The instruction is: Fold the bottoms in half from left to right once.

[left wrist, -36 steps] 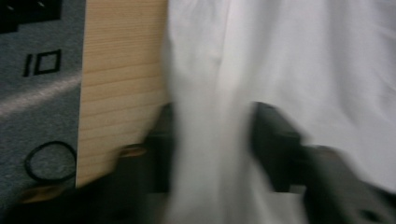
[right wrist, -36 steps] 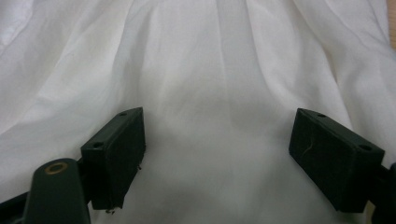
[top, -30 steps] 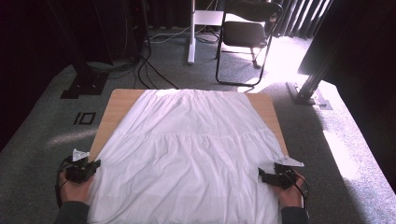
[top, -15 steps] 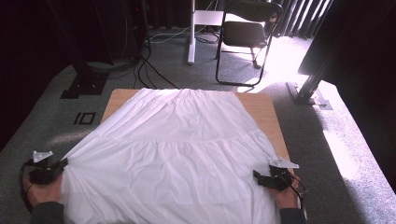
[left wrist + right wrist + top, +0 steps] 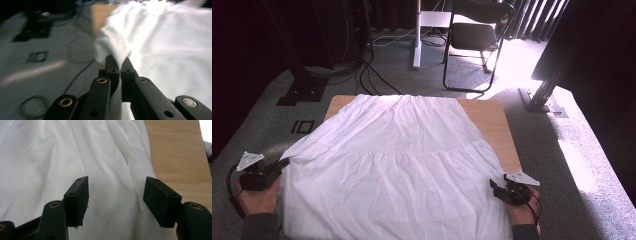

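A white gathered cloth covers most of the wooden table. My left gripper is out past the table's left side, shut on the cloth's left edge, which is pulled into a stretched corner. In the left gripper view the jaws pinch a fold of the cloth over the carpet. My right gripper sits at the cloth's near right edge. Its jaws have just been closing but still stand apart, with the cloth lying below the gap and bare table to the right.
A black folding chair and a white post stand beyond the table. Cables run over the grey carpet at the far left, by a black stand base. A dark frame foot sits at the right.
My left gripper has moved out to the left and risen, drawing the cloth's left edge off the table. The right gripper has stayed in place with its jaws narrowing.
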The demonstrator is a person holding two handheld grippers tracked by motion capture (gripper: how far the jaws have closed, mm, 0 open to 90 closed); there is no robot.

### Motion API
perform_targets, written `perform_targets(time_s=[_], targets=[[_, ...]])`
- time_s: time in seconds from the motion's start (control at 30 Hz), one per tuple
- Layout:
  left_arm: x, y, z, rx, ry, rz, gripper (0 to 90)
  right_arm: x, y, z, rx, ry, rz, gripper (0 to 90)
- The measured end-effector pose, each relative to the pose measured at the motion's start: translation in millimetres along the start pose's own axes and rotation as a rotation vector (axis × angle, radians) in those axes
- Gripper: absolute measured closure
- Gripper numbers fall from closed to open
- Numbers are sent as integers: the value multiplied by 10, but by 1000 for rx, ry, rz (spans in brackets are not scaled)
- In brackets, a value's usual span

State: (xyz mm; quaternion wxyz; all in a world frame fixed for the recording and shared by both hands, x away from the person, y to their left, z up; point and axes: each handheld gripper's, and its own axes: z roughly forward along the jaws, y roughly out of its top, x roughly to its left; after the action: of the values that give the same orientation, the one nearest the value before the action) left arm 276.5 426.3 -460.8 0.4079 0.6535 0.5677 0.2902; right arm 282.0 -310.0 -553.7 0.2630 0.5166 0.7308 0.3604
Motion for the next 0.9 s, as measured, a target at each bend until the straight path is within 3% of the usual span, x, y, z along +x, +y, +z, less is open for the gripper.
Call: perform_targets(time_s=[0.07, 0.1, 0.13, 0.2, 0.3, 0.4, 0.47, 0.5, 0.53, 0.73, 0.83, 0.87, 0.9], targets=[[-140, 79, -17, -17, -61, 27, 891, -21, -15, 13, 12, -2, 6, 372], [-140, 79, -17, -17, -61, 27, 891, -21, -15, 13, 12, -2, 6, 372], [-287, 158, -25, -37, -124, 46, 891, -26, -24, 31, 27, -13, 0, 376], [-473, 251, -22, -48, -197, 77, 891, -19, -29, 51, 41, -27, -9, 376], [-766, 380, -7, -65, -276, 136, 891, -3, -47, 96, 73, -39, -29, 366], [-1094, 505, 43, -71, -359, 195, 891, 0, -51, 104, 70, -36, -29, 362], [-1316, 570, 94, -61, -392, 240, 891, -13, -65, 113, 61, -21, -8, 354], [-1316, 570, 94, -61, -392, 240, 891, -27, -72, 115, 59, -11, 5, 350], [-1574, 641, 158, -55, -437, 288, 891, -42, -79, 118, 55, -4, 13, 347], [-2403, 879, 364, -62, -630, 385, 891, -46, -81, 120, 55, 0, 18, 345], [-2887, 946, 471, -73, -773, 422, 892, -46, -80, 121, 54, 0, 19, 344], [-3060, 935, 524, -62, -807, 445, 891, -47, -80, 121, 54, 0, 19, 344], [-3237, 903, 585, -40, -811, 483, 891, -47, -80, 121, 54, 1, 19, 344]])
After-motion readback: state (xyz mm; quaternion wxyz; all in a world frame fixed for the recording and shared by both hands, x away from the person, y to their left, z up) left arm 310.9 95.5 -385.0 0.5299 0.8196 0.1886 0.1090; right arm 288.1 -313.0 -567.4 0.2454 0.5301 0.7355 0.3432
